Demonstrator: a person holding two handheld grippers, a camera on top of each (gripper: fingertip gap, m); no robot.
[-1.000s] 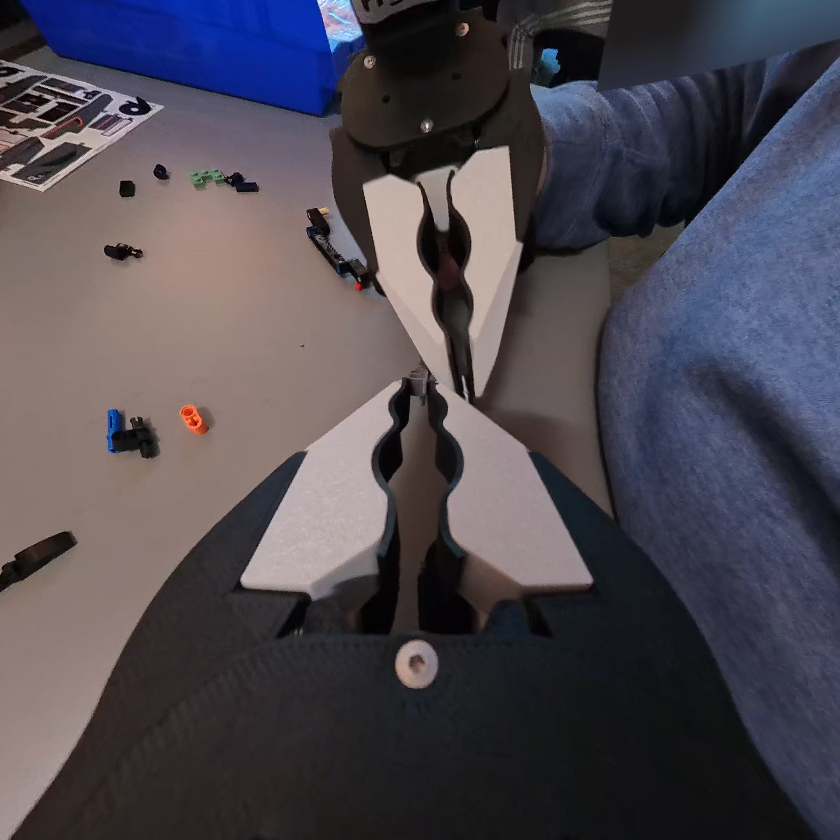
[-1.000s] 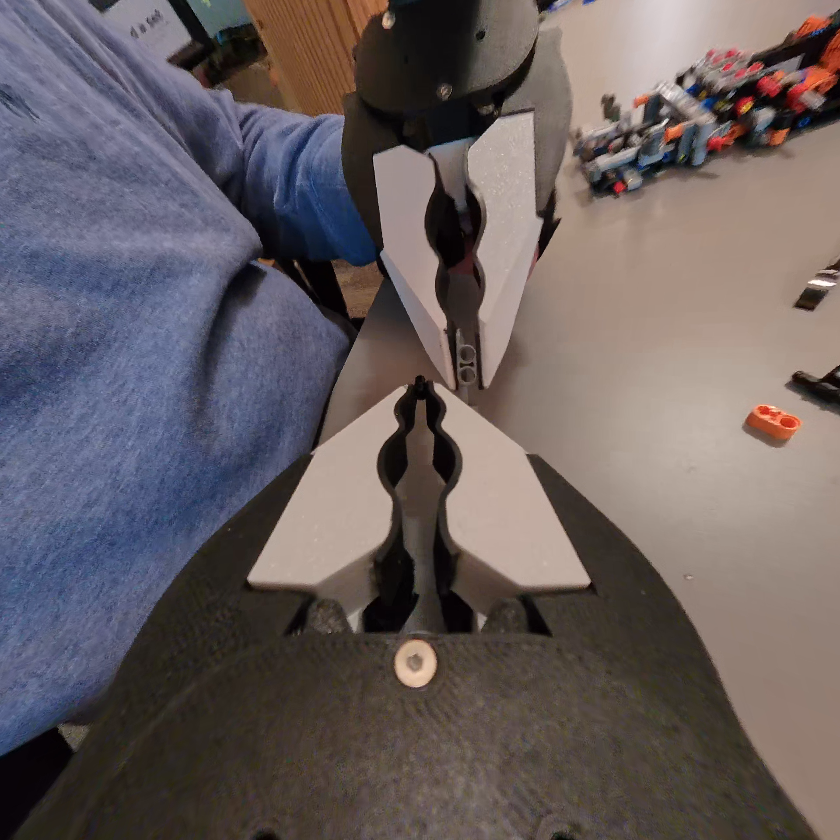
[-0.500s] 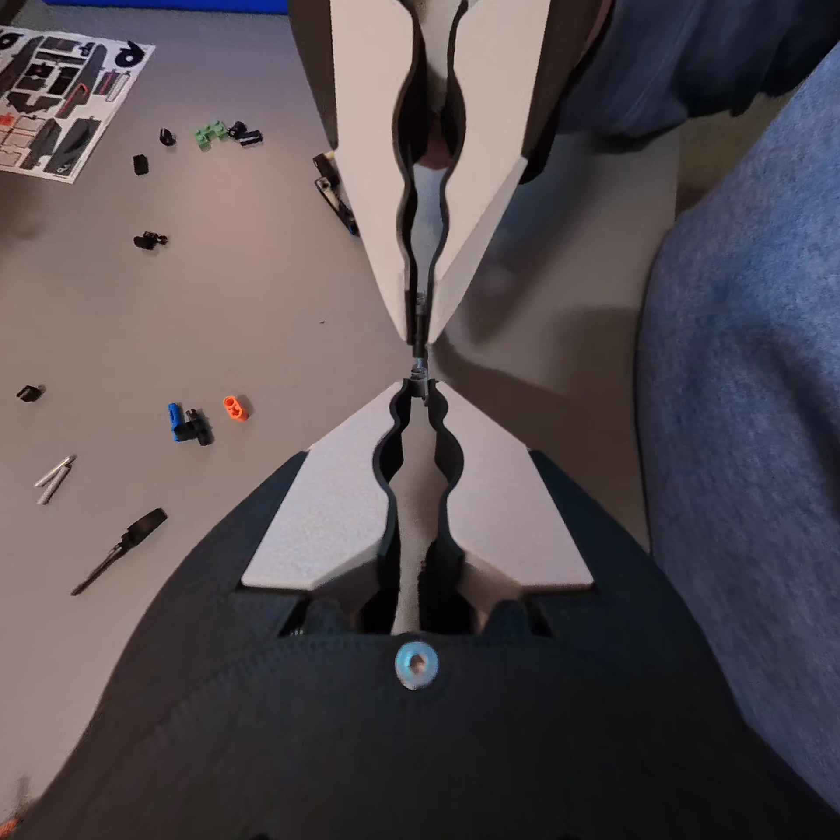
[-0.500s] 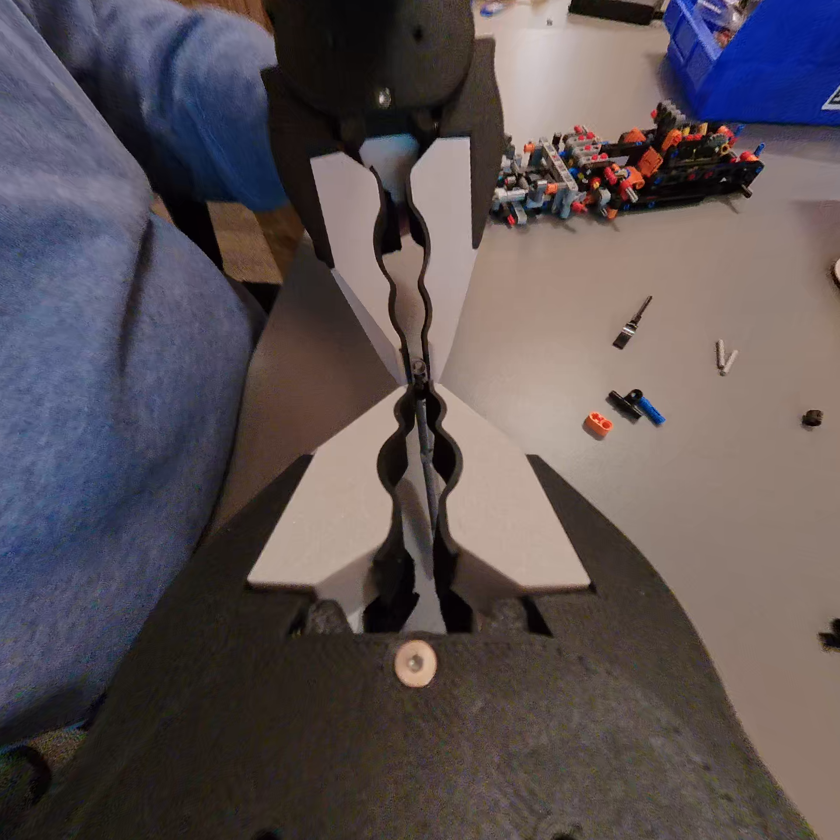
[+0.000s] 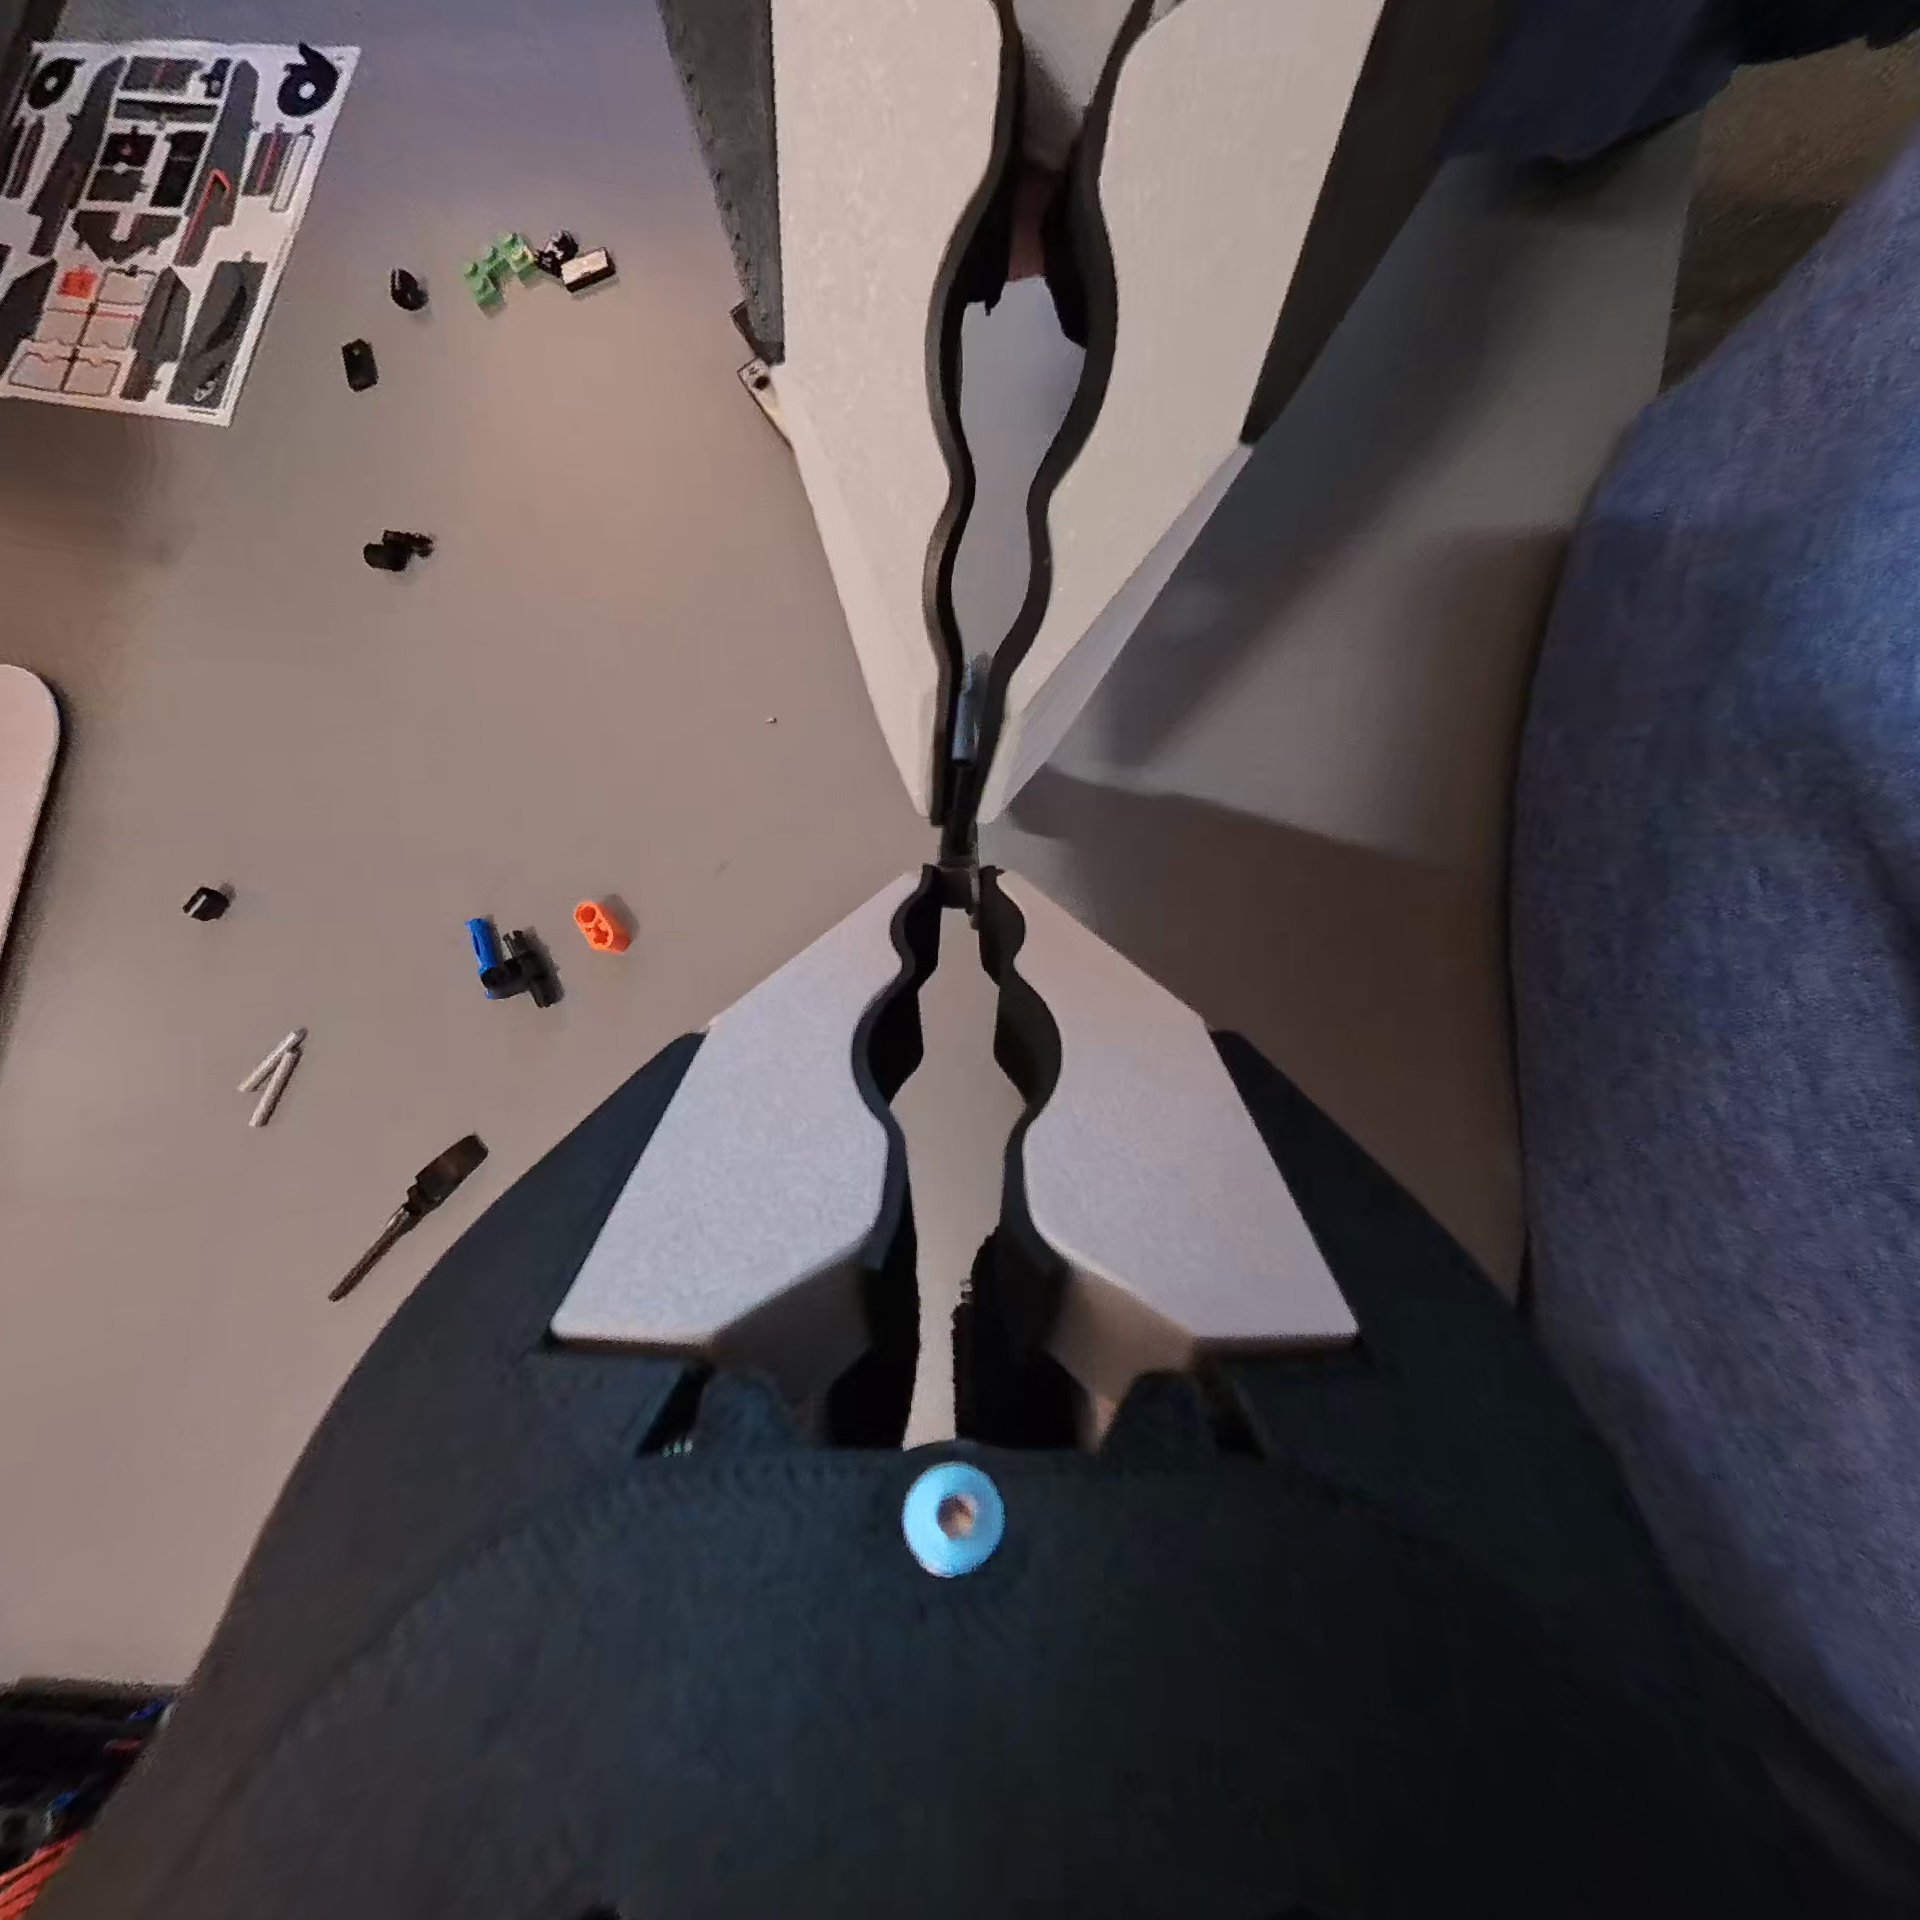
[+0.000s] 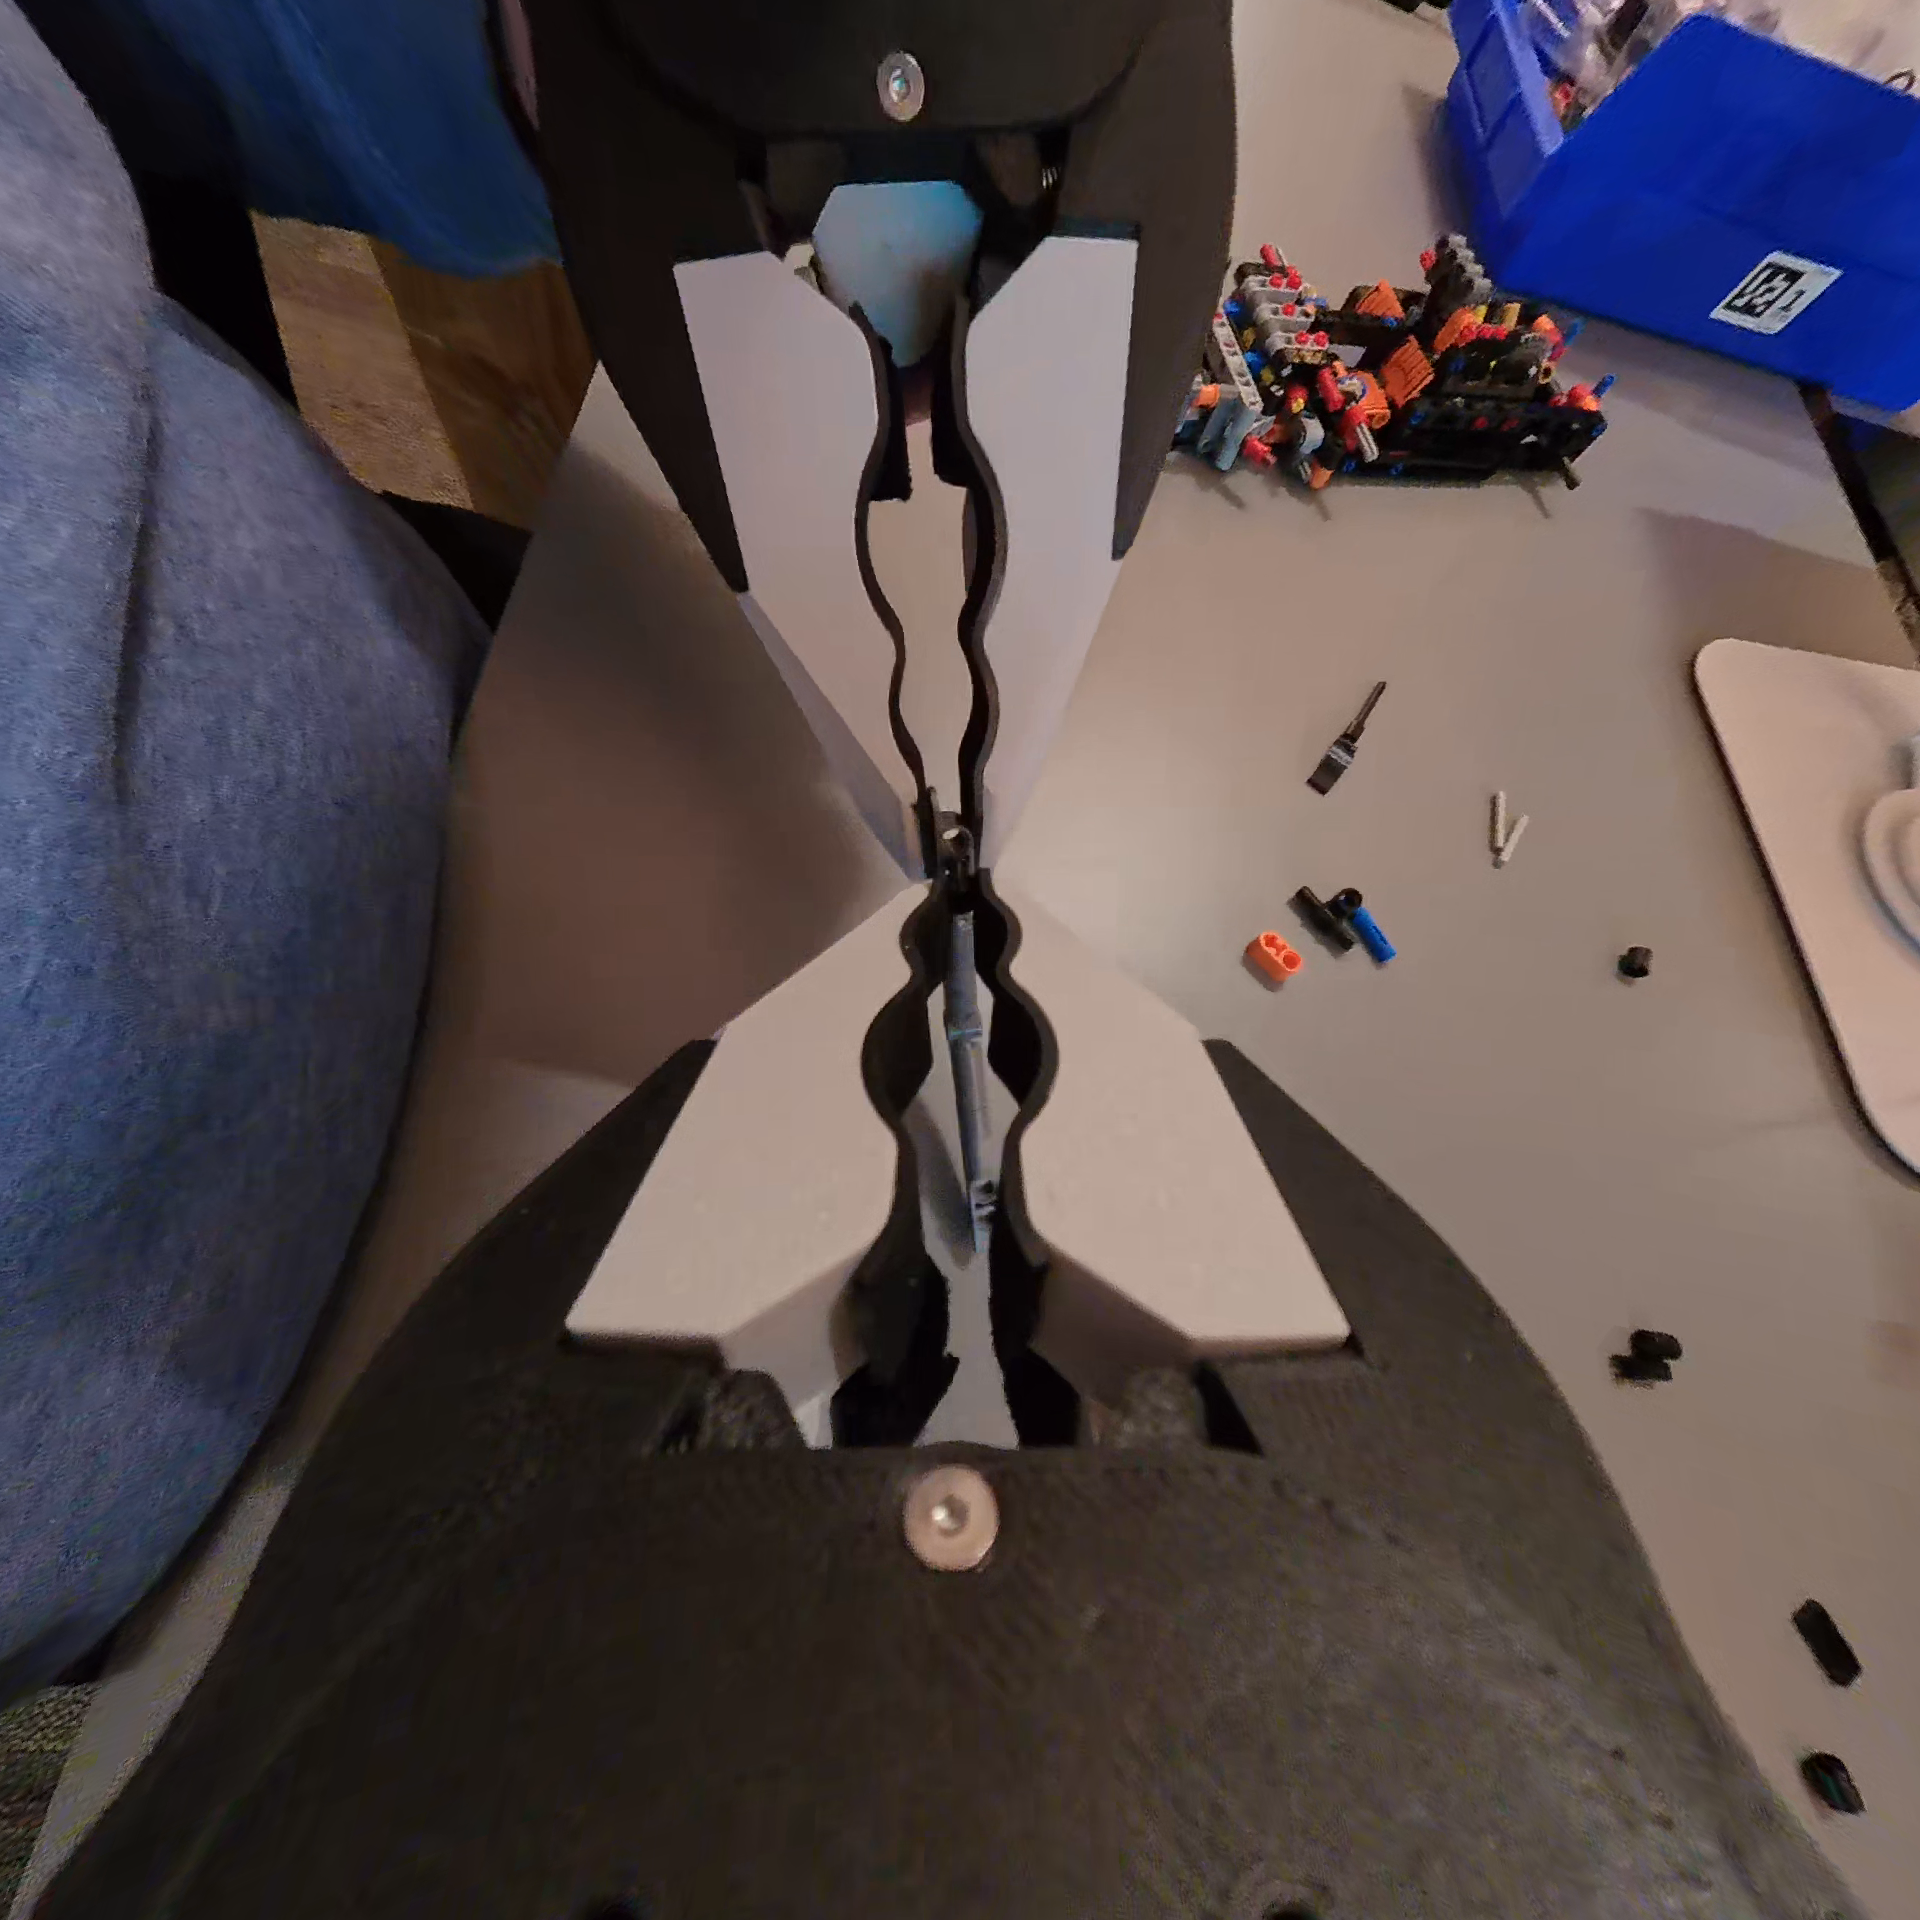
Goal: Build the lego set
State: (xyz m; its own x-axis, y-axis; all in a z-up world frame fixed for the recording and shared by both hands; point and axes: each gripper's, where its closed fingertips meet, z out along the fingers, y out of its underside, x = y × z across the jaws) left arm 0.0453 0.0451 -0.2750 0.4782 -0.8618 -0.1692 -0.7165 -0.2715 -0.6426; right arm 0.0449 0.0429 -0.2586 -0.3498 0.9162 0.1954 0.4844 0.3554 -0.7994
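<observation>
Lego axle (image 6: 966, 1060) pinched in right gripper (image 6: 954, 902), left gripper (image 5: 958, 896) clamping small connector (image 5: 958, 871) tip-to-tip, orange piece (image 5: 601, 924) nearby

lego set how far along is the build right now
Done: a large multicoloured assembly sits on the table near the blue bin. In hand: the right gripper is shut on a thin grey axle, tip to tip with the left gripper, shut on a small dark connector. Left: loose pieces such as the orange piece and the sticker sheet.
</observation>
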